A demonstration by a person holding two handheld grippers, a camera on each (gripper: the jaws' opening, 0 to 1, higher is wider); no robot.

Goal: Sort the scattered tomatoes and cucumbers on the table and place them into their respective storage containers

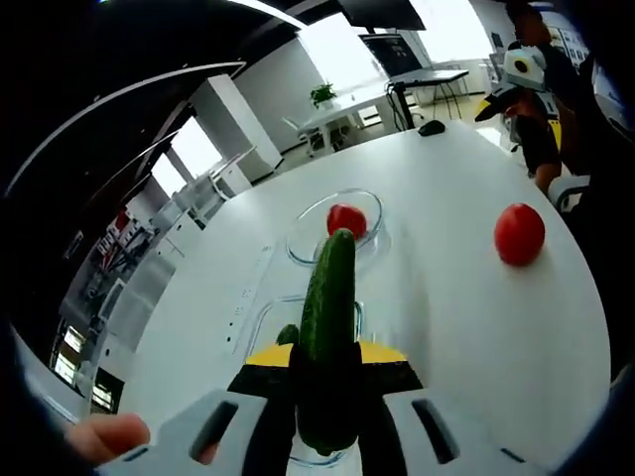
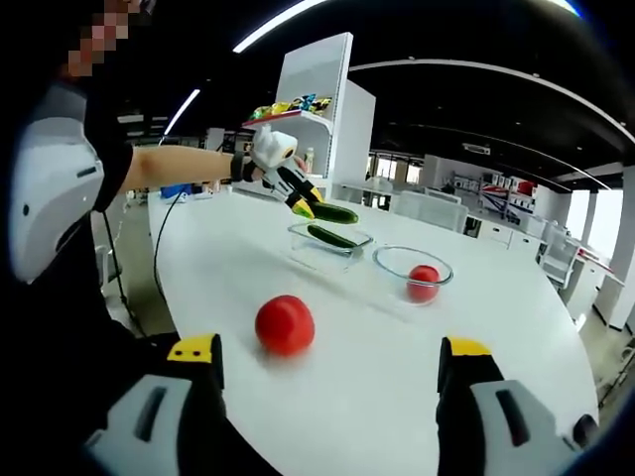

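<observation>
The table [image 2: 377,367] is white, smooth and a bit shiny. The round bowl [image 2: 412,264] and the box [image 2: 327,248] look like clear glass. The cucumber [image 1: 329,327] has dark green, bumpy skin with a soft shine. The loose tomato [image 2: 285,324] is red and smooth. The right gripper [image 2: 327,382] looks like matt plastic, grey and black, with yellow tips.

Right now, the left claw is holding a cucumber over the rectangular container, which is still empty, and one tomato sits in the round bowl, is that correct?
Not quite: the rectangular container already holds one cucumber, as the right gripper view shows. The rest stands: the left claw holds a cucumber over it, and one tomato sits in the round bowl.
</observation>
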